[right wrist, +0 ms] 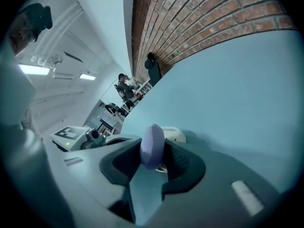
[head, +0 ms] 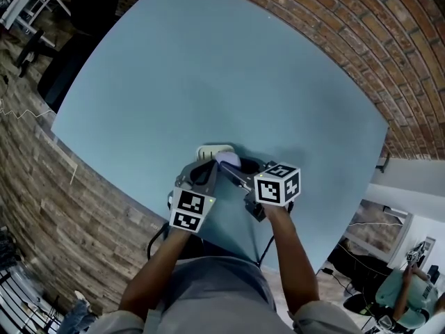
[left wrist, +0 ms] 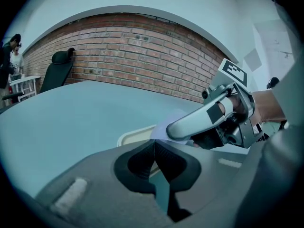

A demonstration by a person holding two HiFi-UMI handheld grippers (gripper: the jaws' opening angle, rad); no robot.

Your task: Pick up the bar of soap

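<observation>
pale blue table (head: 208, 68) fills your view, with a red brick wall (head: 361, 40) behind it. your right gripper (right wrist: 153, 151) is clamped on the bar of soap (right wrist: 152, 139), a lilac bar standing on edge between the two pads, just over the cream soap dish (left wrist: 135, 136) near the table's front edge. your left gripper (left wrist: 155, 145) is closed, pads together with nothing between them, tips just short of the dish rim. the only print is the black-and-white squares on the marker cubes (head: 278, 183).
</observation>
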